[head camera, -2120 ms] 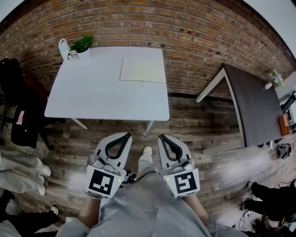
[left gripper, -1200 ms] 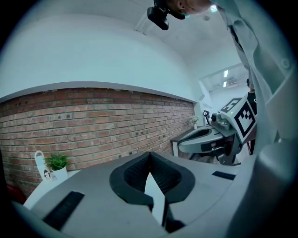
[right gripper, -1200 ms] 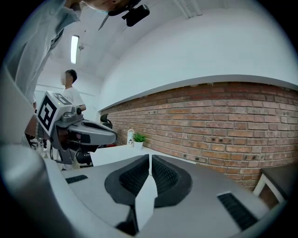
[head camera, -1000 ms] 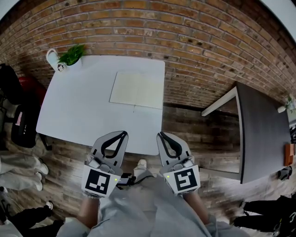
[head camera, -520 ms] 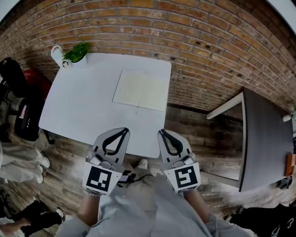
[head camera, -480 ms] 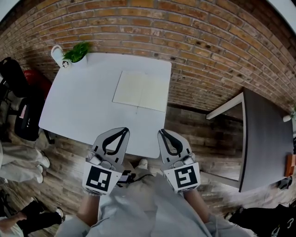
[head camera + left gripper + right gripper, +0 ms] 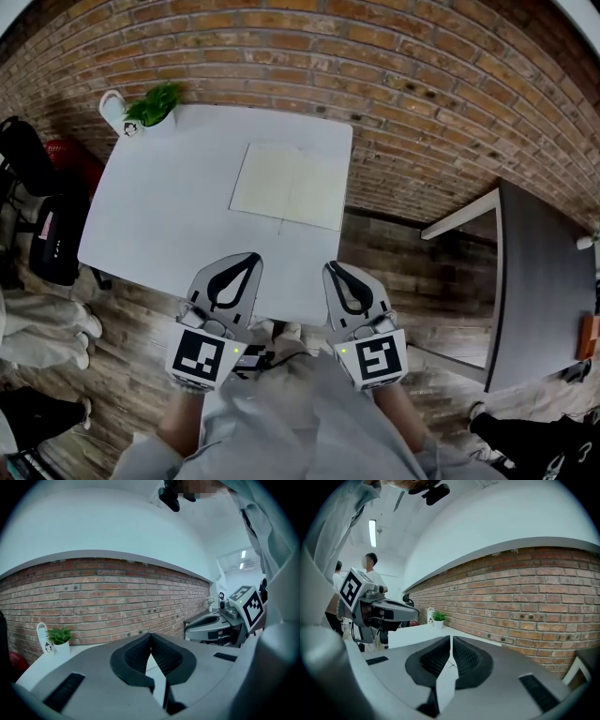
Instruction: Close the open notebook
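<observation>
The open notebook [image 7: 289,186] lies flat with pale blank pages on the far right part of the white table [image 7: 169,216], close to the brick wall. Both grippers hover side by side at the table's near edge, well short of the notebook. My left gripper [image 7: 254,256] has its jaws together with nothing between them, and in the left gripper view its tips [image 7: 150,633] meet. My right gripper [image 7: 328,266] is also shut and empty, with its tips [image 7: 450,637] touching in the right gripper view.
A small potted plant [image 7: 150,103] and a white jug stand on the table's far left corner. A dark table [image 7: 539,281] stands to the right across a strip of wood floor. A black chair [image 7: 42,225] and people's legs are at the left.
Both grippers have come forward from over the floor to the table's near edge. The table and notebook now sit closer in the head view. The jaws have stayed together.
</observation>
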A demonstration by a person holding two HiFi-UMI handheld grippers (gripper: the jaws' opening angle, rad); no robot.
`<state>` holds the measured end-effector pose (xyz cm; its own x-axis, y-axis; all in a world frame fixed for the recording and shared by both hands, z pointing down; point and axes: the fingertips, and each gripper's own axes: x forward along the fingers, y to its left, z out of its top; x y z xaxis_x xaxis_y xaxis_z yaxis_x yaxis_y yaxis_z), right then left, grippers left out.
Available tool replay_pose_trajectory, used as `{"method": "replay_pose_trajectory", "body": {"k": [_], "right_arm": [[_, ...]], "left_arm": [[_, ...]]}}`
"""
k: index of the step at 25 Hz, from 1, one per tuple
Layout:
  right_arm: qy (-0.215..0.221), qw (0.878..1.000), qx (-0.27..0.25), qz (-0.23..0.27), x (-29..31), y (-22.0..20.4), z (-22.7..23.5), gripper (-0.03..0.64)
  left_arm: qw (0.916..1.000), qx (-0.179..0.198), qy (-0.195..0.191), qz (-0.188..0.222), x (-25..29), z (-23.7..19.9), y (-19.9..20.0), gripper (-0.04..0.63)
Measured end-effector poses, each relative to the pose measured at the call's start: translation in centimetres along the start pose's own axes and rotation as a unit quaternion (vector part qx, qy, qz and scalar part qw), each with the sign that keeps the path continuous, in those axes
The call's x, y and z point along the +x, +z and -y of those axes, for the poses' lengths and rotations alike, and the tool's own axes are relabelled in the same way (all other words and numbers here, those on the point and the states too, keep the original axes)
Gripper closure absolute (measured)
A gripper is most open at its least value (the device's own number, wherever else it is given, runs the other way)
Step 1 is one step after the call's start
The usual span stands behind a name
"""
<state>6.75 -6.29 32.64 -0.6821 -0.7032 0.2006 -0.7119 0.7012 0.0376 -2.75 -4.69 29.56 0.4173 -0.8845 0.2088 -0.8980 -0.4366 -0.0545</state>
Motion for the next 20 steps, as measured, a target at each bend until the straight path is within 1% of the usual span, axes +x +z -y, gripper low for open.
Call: {"method": "replay_pose_trajectory", "body": {"k": [3,7,10,12,17,20], "right_arm": [[-0.002,1.0,0.0,-0.006,1.0,-0.2,0.3,0.569],[-0.007,1.0,0.004,-0.02,2.3,-0.7,0.5,0.569],[-0.011,0.999,0.006,-0.033,3.2,-1.3,0.6,0.569],[-0.015,0.999,0.008,-0.03,4.0,-1.3,0.6,0.569],[-0.021,0.999,0.01,-0.037,5.4,-1.7,0.9,0.569],[-0.025,0.998,0.014,-0.051,6.1,-2.3,1.1,0.569]], "left_arm": [[0.9998,-0.018,-0.003,-0.003,0.7,-0.9,-0.6,0.578],[0.9984,-0.056,-0.006,-0.011,1.6,-2.4,-1.5,0.578],[0.9962,-0.084,-0.015,-0.016,2.5,-3.2,-2.1,0.578],[0.9943,-0.101,-0.025,-0.022,3.0,-3.7,-3.0,0.578],[0.9864,-0.153,-0.04,-0.045,4.6,-4.8,-4.9,0.575],[0.9778,-0.196,-0.047,-0.059,5.6,-5.5,-6.2,0.573]]}}
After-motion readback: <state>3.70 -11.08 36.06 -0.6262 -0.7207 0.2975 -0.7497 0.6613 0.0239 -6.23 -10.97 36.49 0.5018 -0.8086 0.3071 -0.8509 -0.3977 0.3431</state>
